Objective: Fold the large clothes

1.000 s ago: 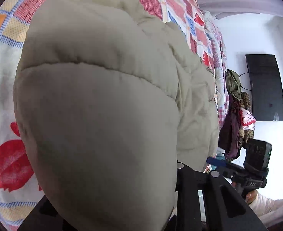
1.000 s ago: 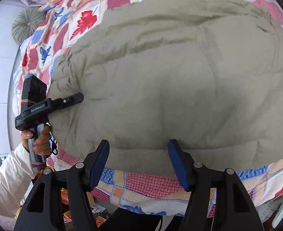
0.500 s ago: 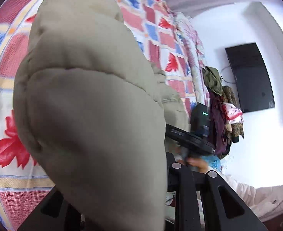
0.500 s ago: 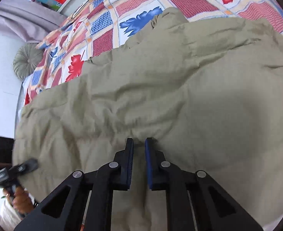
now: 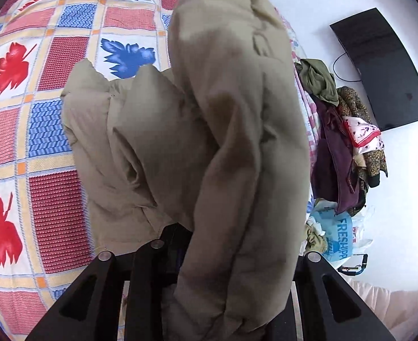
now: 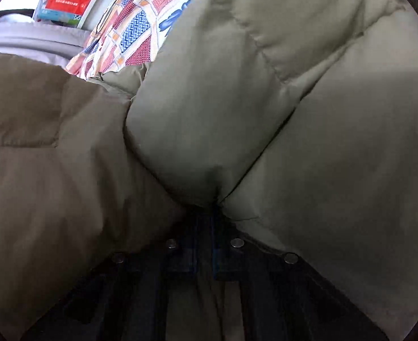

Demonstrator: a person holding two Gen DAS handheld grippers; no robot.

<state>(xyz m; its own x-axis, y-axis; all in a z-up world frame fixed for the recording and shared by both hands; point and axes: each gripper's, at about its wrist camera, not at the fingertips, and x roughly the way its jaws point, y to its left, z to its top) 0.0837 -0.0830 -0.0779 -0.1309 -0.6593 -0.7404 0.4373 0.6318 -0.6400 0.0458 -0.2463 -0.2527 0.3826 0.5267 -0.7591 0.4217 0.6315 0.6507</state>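
A large khaki puffer jacket [image 5: 231,130] hangs bunched from my left gripper [image 5: 226,244], which is shut on its padded edge; the fabric hides the fingertips. Part of the jacket droops onto the bed at the left. In the right wrist view the same jacket [image 6: 294,108] fills almost the whole frame. My right gripper [image 6: 206,216] is shut on a pinch of it, with the blue pads close together and fabric bulging out on both sides.
The bed has a quilt [image 5: 38,119] with red and blue leaf squares. A heap of clothes [image 5: 348,142] and a blue plastic bag [image 5: 336,236] stand by the white wall under a black TV [image 5: 385,68]. Boxes [image 6: 64,8] sit beyond the bed.
My right gripper closed on the jacket and lifted it close to the camera. My left gripper raised its held edge, so the jacket now hangs bunched above the quilt.
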